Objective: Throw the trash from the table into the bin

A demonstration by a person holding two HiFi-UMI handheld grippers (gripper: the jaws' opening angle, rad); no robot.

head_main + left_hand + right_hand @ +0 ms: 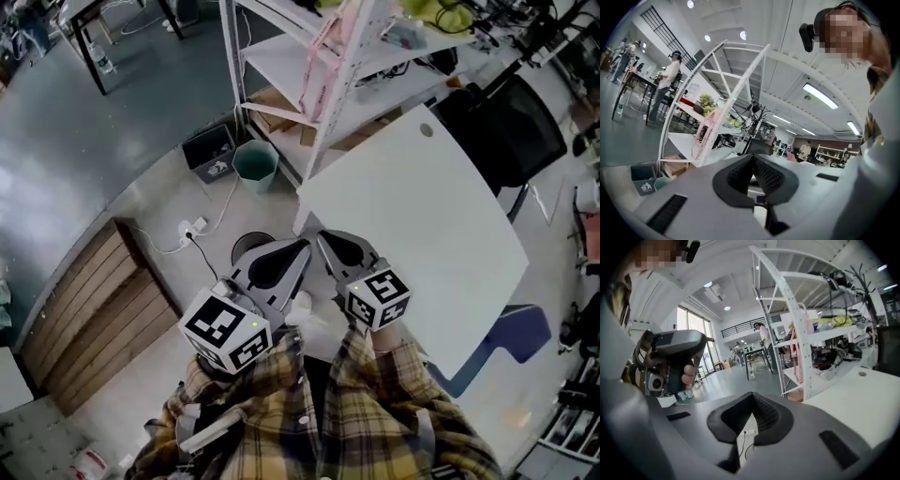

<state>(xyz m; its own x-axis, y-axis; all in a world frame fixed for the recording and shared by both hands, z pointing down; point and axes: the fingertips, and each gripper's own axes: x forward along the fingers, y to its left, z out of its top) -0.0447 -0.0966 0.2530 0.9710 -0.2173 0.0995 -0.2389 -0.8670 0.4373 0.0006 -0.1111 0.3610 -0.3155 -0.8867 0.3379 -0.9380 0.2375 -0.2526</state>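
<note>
Both tools are shut and empty: the left gripper and right gripper are held close together, tips nearly meeting, likely because the table shows no trash. The bin stands on the floor by the shelf — well clear of both.

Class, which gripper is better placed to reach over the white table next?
Right, likely. The right gripper lies over a corner of the table; the left gripper is over floor. Both are shut, empty.
</note>
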